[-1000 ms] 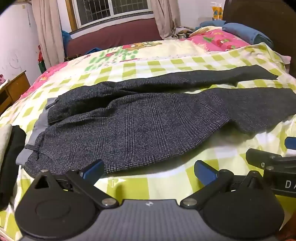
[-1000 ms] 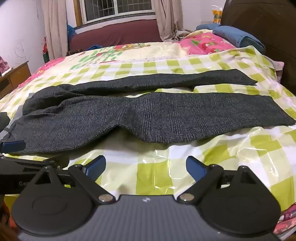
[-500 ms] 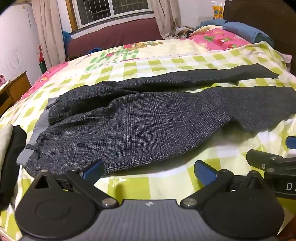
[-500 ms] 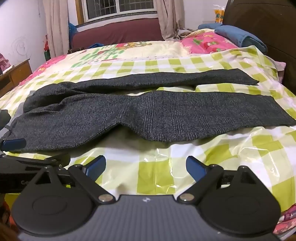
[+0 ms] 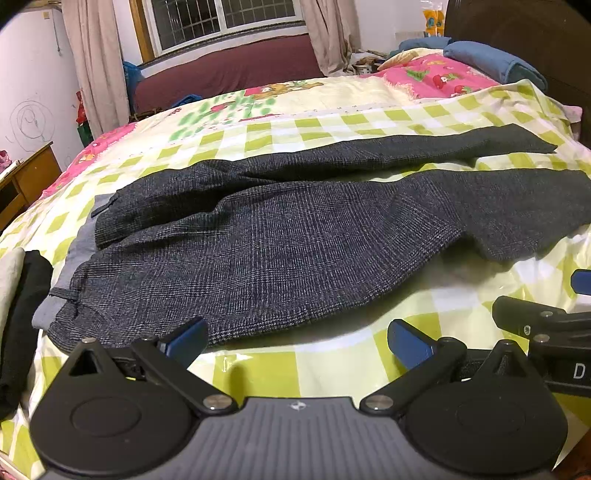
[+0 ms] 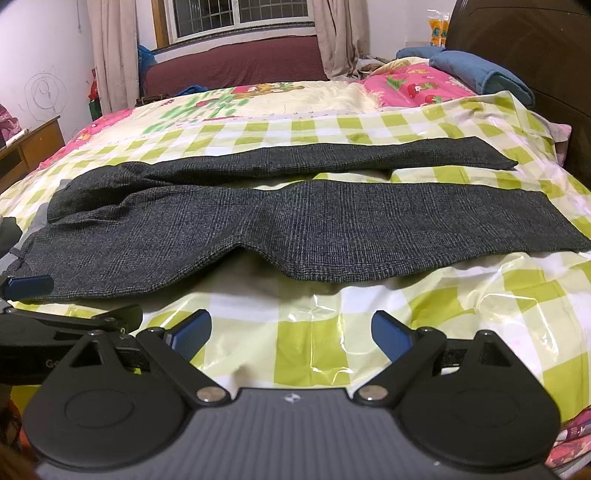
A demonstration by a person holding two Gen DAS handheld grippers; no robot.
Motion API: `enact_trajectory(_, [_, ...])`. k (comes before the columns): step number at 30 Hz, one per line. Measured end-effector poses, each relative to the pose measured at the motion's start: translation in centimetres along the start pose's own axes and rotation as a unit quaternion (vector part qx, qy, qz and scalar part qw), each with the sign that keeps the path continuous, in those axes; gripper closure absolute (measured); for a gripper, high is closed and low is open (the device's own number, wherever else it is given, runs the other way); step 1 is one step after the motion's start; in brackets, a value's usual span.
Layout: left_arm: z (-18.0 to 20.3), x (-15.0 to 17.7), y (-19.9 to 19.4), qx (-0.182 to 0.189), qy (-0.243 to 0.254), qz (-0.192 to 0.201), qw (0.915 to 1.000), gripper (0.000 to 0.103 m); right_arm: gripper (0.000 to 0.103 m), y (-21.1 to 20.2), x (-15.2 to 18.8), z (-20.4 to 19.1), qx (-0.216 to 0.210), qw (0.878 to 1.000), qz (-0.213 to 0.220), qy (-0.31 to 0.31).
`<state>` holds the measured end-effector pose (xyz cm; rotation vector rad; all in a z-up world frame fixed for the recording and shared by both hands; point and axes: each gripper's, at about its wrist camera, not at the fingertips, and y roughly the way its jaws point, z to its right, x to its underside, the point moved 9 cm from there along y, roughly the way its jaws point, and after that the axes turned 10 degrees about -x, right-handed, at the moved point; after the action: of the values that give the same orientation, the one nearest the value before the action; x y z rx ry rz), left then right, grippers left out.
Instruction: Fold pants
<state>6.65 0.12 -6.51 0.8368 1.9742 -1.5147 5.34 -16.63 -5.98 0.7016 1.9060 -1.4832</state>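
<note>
pretty dim indoor light, window (image 5: pixel 225 22) is dark. glare streaks on the shiny plastic sheet (image 6: pixel 332 332) lower middle. fisheye bends the edges, corners go black, far background a bit soft.

The pants (image 5: pixel 280 251) lie flat on the bed (image 5: pixel 332 362), just ahead of the left gripper (image 5: pixel 295 338), waistband to its left, legs running off to its right; folded clothes (image 5: pixel 22 314) sit left of the waistband; the right gripper (image 6: pixel 291 330) sits before the near leg; pillows (image 6: pixel 480 74) lie far ahead, right.
</note>
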Motion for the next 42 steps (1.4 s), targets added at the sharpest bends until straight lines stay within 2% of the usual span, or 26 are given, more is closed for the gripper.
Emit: enact_trajectory(42, [0.30, -0.06, 0.12, -0.001, 0.003, 0.003, 1.0000, 0.000, 0.012, 0.03, 0.08, -0.05, 0.002, 1.000, -0.006, -0.011])
